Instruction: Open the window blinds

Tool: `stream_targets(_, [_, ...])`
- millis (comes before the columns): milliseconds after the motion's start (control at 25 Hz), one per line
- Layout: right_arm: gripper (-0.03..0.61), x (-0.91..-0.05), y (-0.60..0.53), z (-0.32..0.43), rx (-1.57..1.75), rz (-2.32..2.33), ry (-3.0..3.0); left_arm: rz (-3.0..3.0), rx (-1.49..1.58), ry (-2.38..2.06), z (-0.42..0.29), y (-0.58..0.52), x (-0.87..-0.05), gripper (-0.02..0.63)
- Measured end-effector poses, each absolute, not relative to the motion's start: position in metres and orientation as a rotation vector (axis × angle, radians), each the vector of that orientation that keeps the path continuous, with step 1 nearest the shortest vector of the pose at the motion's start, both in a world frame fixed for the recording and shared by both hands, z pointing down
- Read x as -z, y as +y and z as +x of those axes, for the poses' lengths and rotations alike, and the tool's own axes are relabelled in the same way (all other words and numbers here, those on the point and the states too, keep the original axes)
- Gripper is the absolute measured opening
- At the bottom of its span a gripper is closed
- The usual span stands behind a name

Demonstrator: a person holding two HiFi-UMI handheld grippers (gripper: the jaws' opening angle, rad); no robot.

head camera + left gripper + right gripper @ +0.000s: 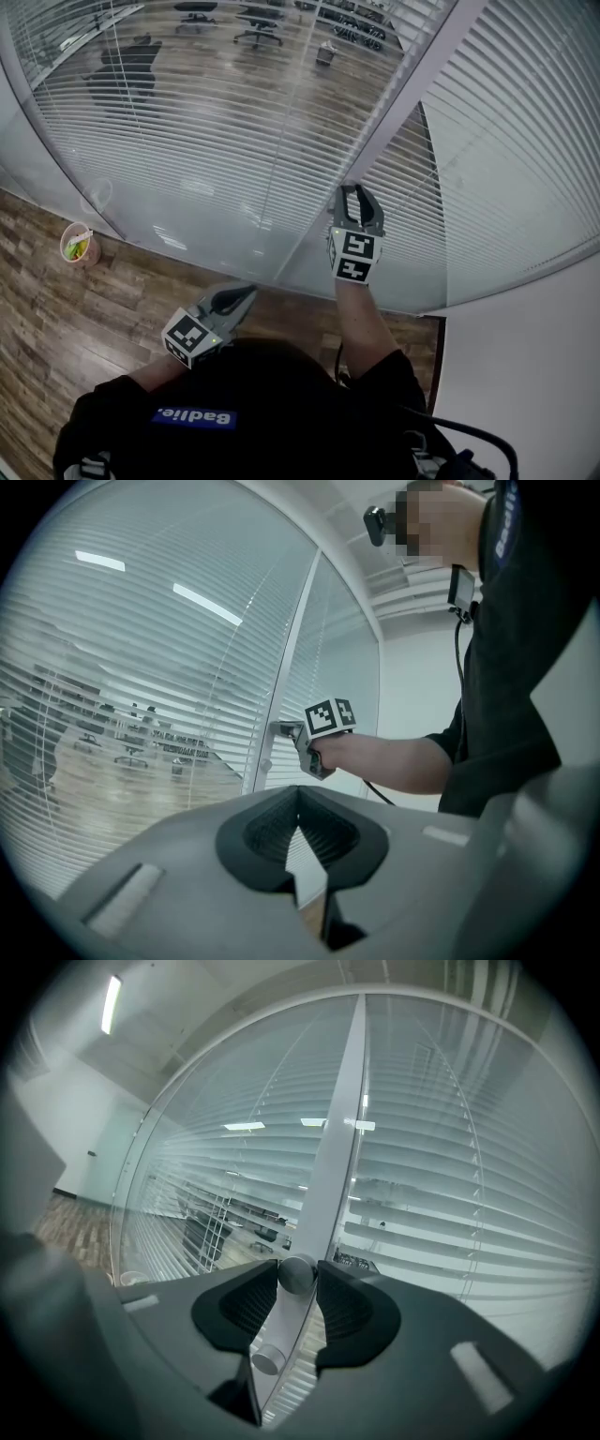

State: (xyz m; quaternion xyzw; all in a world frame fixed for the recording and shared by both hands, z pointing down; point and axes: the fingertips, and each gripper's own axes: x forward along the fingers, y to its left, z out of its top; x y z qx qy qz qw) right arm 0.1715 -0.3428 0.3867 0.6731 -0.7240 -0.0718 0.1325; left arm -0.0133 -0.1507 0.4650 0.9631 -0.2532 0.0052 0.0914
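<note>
White slatted blinds hang behind curved glass on both sides of a white upright frame post. My right gripper reaches level to that post, and its jaws are shut on a small round metal knob on the post. A second round knob sits lower on the same fitting. The slats are tilted partly apart, with a room showing between them. My left gripper hangs lower and nearer my body, shut with nothing in it. In the left gripper view its tips meet, and the right gripper shows at the post.
A small round bin with green and white litter stands on the wood floor by the glass at left. A white wall closes the right side. Office chairs stand in the room beyond the glass.
</note>
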Motion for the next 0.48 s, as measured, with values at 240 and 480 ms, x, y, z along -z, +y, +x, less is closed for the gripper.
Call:
stream_targets(240, [0.14,-0.386,-0.319,0.171,0.202,1.984,-2.121,2.861,-0.001,-0.728,-0.017,-0.145,-0.464,0.0])
stream_targets(480, [0.133,-0.367,-0.283,0.152,0.19,1.992,-2.166,2.852,0.037,-0.636,-0.018,-0.14,-0.45,0.0])
